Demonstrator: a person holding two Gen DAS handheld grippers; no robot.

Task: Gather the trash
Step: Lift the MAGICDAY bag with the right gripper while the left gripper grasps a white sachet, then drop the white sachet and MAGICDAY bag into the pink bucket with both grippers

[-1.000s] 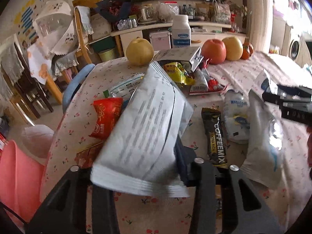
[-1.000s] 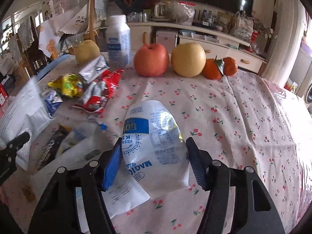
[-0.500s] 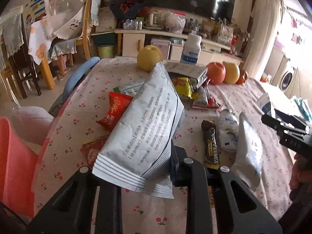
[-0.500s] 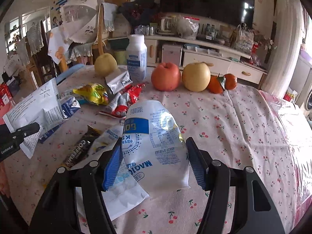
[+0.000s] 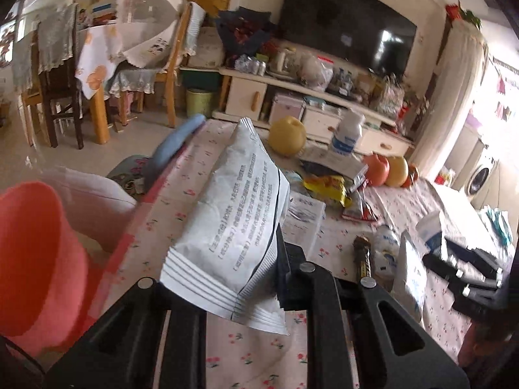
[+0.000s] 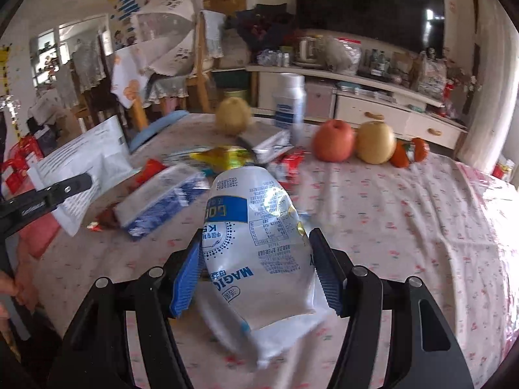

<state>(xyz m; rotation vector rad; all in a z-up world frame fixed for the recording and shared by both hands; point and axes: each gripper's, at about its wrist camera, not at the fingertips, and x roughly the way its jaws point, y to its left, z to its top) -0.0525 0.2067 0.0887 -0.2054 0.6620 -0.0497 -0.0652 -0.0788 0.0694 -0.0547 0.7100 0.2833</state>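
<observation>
Both tools lifted since earlier frame, now higher over counter [image 6: 405, 214]; left tool's jaws just closed further.

Left tool [image 5: 259, 278]: clamped tight on flat white printed foil pouch [image 5: 236, 214], held above counter's left edge, near pink plastic bin [image 5: 35, 253].

Right tool [image 6: 256, 269]: about half open, gripping crinkled white-and-blue plastic snack bag [image 6: 259, 249] over near edge.

Progress: two pieces in hand, none binned yet. Yellow wrapper [image 6: 223, 157], red wrappers, blue-white pack [image 6: 159, 201], coffee-mix stick [image 5: 363, 256] left mid-counter.

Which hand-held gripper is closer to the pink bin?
Left. The left hand-held gripper is beside the pink bin, at the table's edge; the right hand-held gripper is farther along the table.
</observation>
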